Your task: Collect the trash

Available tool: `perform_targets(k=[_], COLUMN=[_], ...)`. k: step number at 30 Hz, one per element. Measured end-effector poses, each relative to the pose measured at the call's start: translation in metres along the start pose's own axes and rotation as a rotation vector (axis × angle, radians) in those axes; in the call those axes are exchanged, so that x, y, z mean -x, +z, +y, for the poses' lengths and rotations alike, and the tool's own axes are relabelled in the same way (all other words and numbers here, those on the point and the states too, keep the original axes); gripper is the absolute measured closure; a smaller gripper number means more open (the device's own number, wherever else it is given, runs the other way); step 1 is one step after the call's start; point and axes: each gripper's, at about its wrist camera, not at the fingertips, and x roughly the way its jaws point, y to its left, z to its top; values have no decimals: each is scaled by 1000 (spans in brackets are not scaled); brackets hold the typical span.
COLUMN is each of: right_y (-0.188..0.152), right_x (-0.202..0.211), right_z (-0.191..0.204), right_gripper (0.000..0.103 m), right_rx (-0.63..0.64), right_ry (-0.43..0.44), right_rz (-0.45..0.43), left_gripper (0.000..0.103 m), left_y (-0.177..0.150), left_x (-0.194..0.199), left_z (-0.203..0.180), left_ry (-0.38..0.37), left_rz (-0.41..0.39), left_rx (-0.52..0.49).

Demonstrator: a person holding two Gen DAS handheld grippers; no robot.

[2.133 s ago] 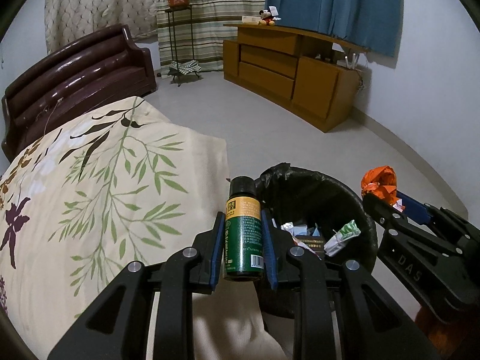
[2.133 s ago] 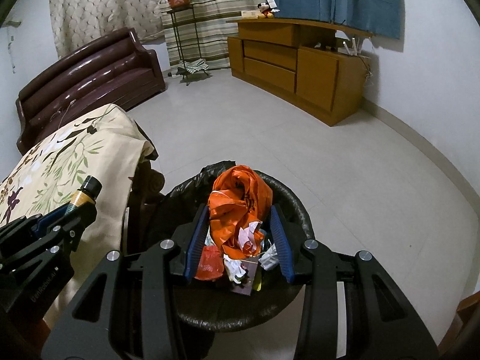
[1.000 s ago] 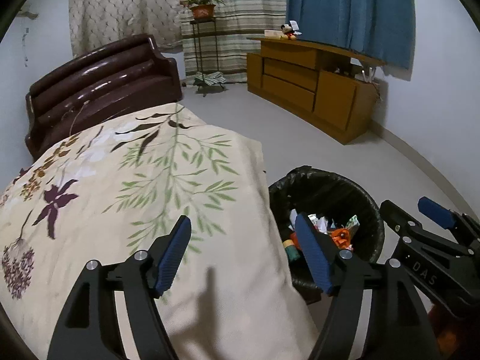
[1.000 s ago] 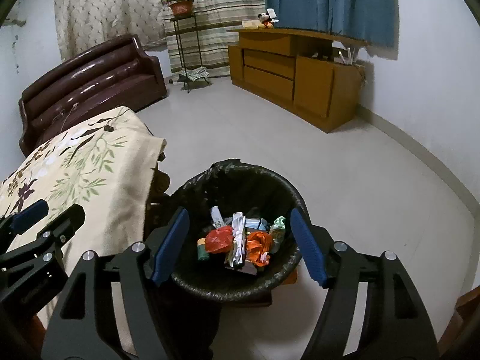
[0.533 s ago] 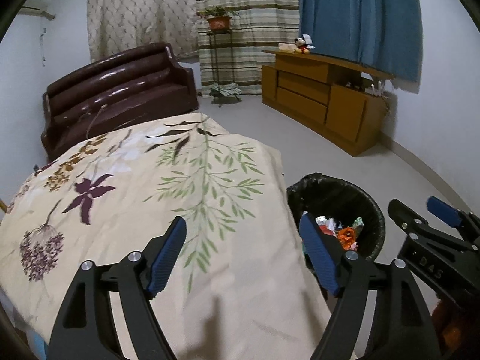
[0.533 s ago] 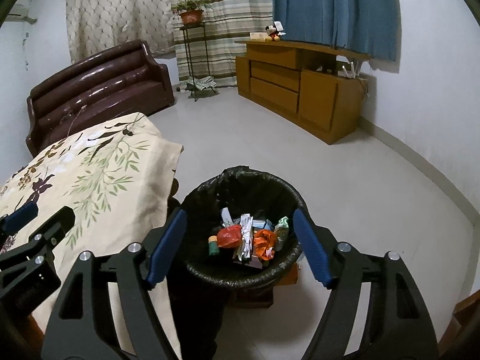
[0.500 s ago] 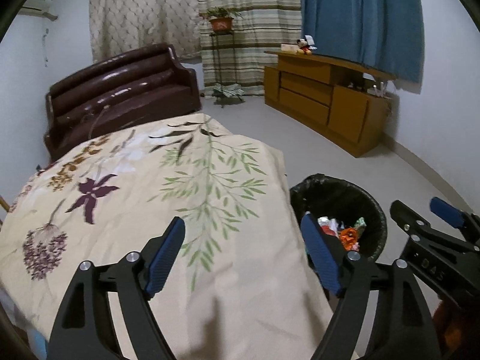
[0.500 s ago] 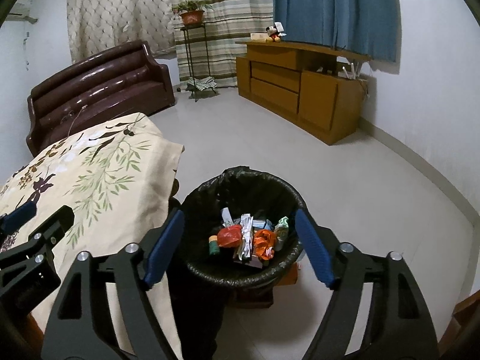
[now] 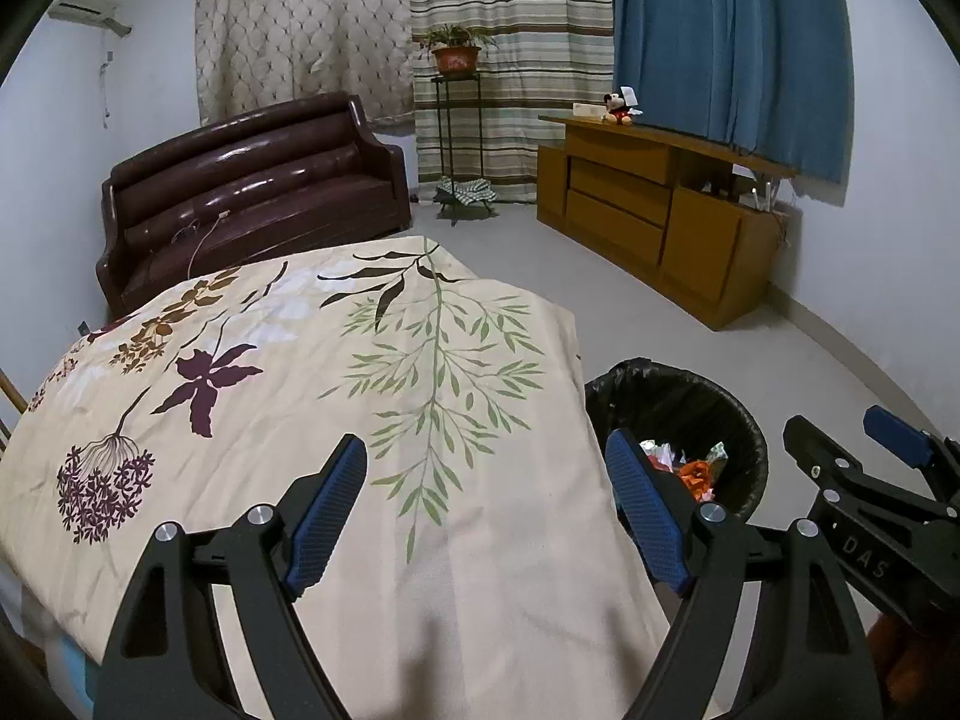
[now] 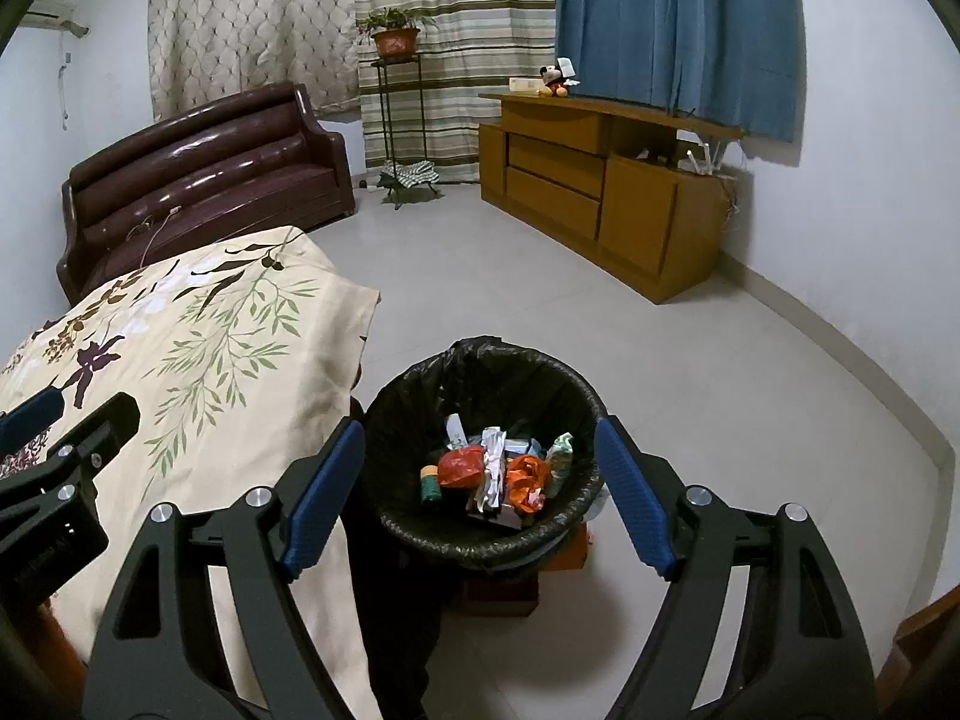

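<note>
Letters "DAS" on right gripper [image 9: 864, 450] arm; text on left gripper [image 10: 66, 420] body unreadable

place: home living room | signs: sofa [image 9: 252, 192], curtains [image 9: 510, 30], wooden cabinet [image 9: 654, 216]

One bin [image 10: 480, 546], one sofa [image 10: 204, 180], one cabinet [image 10: 600, 192].

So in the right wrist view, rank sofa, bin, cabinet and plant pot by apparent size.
1. Sofa and cabinet: look alike, unranked.
2. Bin: nearer the camera, so unsure.
3. Plant pot: smallest.
</note>
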Motion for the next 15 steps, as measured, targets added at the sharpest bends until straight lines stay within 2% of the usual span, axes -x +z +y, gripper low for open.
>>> perform_targets(k=[15], right_y=[0], right_x=[1], right_z=[0], right_gripper=[26], right_rx=[-1], right_ry=[0], right_rz=[0], left_gripper=[23], left_y=[-1], left_x=[1], left_z=[1], left_ry=[-3], left_rz=[2], left_rx=[4])
